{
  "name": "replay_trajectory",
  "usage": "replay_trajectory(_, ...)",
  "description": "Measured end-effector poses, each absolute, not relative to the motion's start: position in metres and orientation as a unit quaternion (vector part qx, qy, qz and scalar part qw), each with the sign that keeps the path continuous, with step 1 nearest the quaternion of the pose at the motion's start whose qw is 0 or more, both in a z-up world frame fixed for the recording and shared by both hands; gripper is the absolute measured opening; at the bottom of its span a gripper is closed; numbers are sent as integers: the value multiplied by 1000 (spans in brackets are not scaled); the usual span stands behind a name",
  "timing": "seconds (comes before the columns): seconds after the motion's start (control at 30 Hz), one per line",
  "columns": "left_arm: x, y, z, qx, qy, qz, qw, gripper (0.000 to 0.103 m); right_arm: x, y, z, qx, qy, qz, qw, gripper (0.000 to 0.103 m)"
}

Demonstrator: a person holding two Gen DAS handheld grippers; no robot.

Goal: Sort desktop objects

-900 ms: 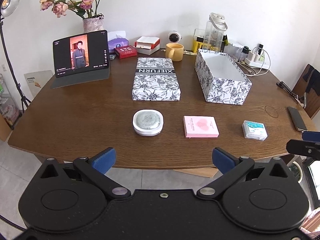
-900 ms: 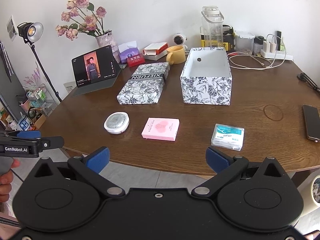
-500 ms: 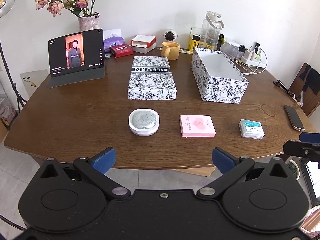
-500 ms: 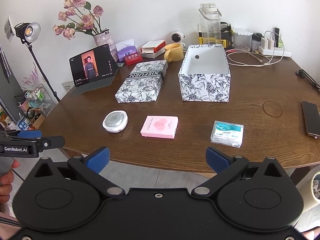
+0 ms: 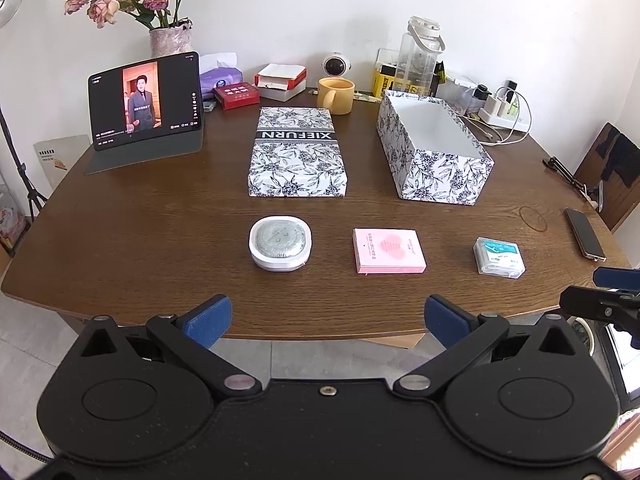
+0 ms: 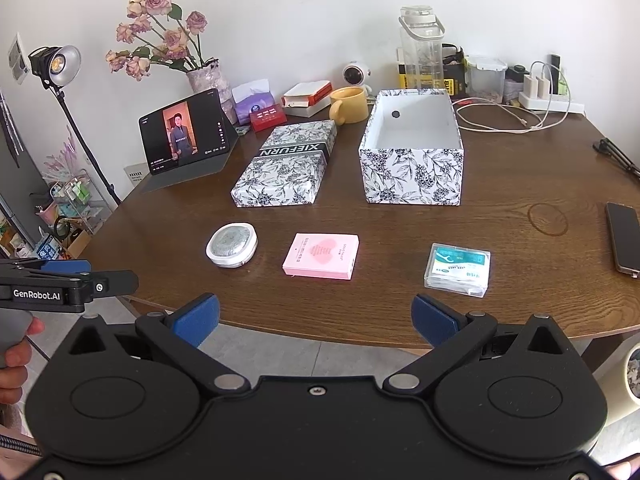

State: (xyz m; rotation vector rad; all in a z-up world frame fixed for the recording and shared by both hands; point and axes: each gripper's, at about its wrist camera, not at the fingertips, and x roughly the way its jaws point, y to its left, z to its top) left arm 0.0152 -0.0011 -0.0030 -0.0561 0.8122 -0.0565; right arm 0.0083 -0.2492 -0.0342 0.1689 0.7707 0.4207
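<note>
Both grippers drawn slightly back from the table (image 5: 120,240) since the earlier frames; items unmoved. Left gripper (image 5: 326,318): fingers wide apart, empty. Right gripper (image 6: 314,316): fingers wide apart, empty. Front row on table, left to right: white case (image 5: 280,243), pink box (image 5: 389,250), floss pack (image 5: 498,257). Behind: lid (image 5: 297,152), open box (image 5: 434,148).
</note>
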Motion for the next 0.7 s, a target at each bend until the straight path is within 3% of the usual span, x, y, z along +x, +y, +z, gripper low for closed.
replay_trajectory(0.7,17,-7,5,-25,394,-28,919,103,9,-252,-21,70,359,202,909,103)
